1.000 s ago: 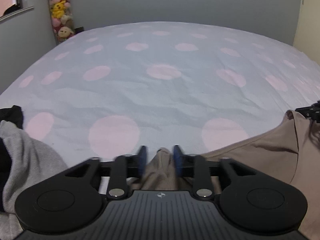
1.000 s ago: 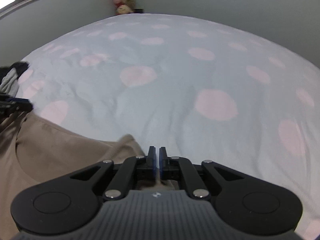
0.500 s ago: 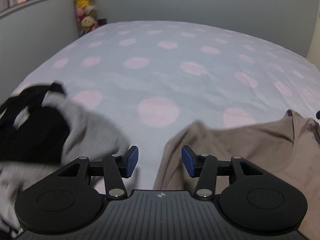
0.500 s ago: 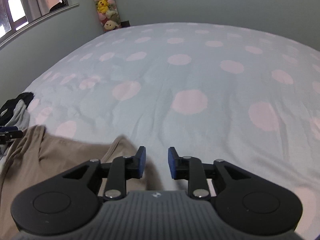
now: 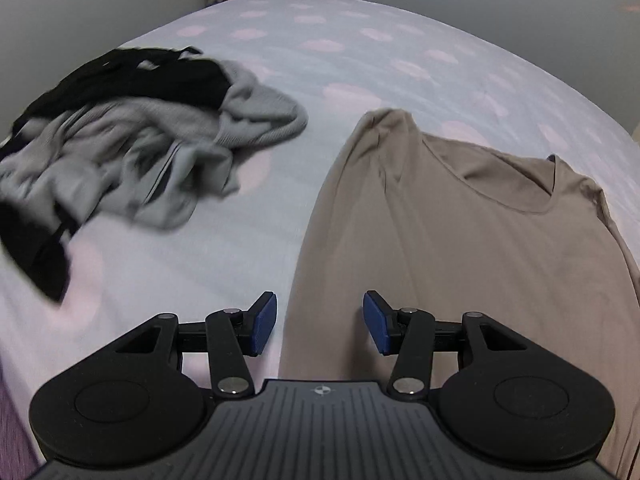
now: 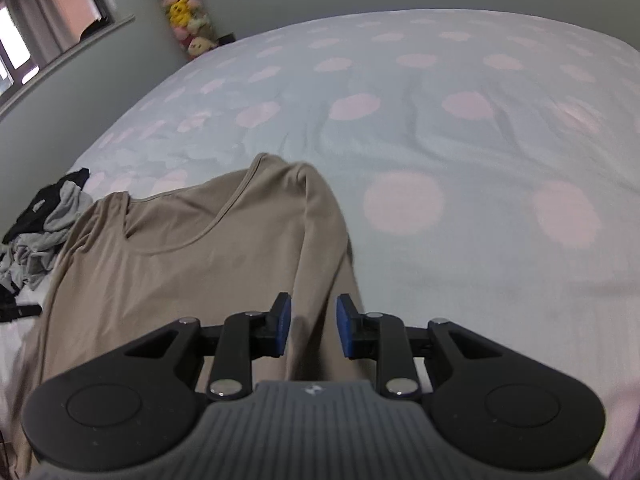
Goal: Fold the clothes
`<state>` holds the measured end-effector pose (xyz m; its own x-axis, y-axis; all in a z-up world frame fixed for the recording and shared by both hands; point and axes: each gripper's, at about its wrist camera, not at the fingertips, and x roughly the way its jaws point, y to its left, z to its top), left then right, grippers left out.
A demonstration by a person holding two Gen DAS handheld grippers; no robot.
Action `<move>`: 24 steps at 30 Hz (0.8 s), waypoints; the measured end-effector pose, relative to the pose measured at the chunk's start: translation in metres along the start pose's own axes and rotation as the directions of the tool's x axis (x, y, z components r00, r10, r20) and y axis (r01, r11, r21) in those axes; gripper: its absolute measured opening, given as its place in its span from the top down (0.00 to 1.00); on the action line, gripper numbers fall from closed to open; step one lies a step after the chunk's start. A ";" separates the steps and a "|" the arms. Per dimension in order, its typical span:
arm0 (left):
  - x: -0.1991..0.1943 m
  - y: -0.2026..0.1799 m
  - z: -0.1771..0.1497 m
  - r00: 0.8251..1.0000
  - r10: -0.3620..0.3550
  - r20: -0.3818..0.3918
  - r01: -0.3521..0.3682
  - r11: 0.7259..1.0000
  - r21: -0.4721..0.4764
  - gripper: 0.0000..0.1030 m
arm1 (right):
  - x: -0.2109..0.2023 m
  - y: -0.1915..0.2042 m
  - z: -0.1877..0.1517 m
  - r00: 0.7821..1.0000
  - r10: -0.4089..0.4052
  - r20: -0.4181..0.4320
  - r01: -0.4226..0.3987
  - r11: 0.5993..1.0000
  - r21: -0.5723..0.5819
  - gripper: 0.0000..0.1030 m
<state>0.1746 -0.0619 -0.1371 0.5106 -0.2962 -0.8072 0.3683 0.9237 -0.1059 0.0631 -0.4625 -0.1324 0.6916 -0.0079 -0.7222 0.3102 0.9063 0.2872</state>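
Note:
A tan T-shirt (image 5: 460,248) lies spread on the bed with its neckline toward the far side. My left gripper (image 5: 320,322) hovers open over the shirt's left edge, low in the left wrist view. That edge runs between the blue pads (image 5: 264,320) without touching them. In the right wrist view the tan T-shirt (image 6: 180,264) fills the lower left. My right gripper (image 6: 314,326) stands open above a raised fold along the shirt's right side. Its pads (image 6: 283,322) do not press the cloth.
A crumpled pile of grey and black clothes (image 5: 132,140) lies left of the shirt, small at the left edge as the pile (image 6: 44,224). The pink-dotted pale blue bedsheet (image 6: 440,160) stretches far and right. Plush toys (image 6: 186,12) hang in the corner by a window (image 6: 48,24).
Both grippers were shut on the shirt's shoulders; they have opened, let go and drawn back toward the near end. The shirt now lies flat. The clothes pile has come into the left view.

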 end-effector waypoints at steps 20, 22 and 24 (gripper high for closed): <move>-0.082 -0.043 -0.114 1.000 0.027 0.008 -0.026 0.998 -0.065 0.55 | -0.134 0.024 -0.140 0.995 -0.056 -0.077 0.057 0.998 0.014 0.68; -0.085 -0.049 -0.119 1.000 0.015 0.006 -0.015 0.999 -0.052 0.55 | -0.142 0.031 -0.152 0.995 -0.048 -0.093 0.048 0.999 -0.007 0.66; -0.087 -0.055 -0.124 1.000 0.007 0.002 -0.007 0.999 -0.033 0.55 | -0.146 0.039 -0.163 0.992 -0.031 -0.122 0.027 0.999 -0.033 0.61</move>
<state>0.0134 -0.0569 -0.1329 0.5149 -0.2905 -0.8065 0.3392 0.9331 -0.1195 -0.1325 -0.3568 -0.1184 0.5972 0.0154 -0.8019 0.3072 0.9192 0.2465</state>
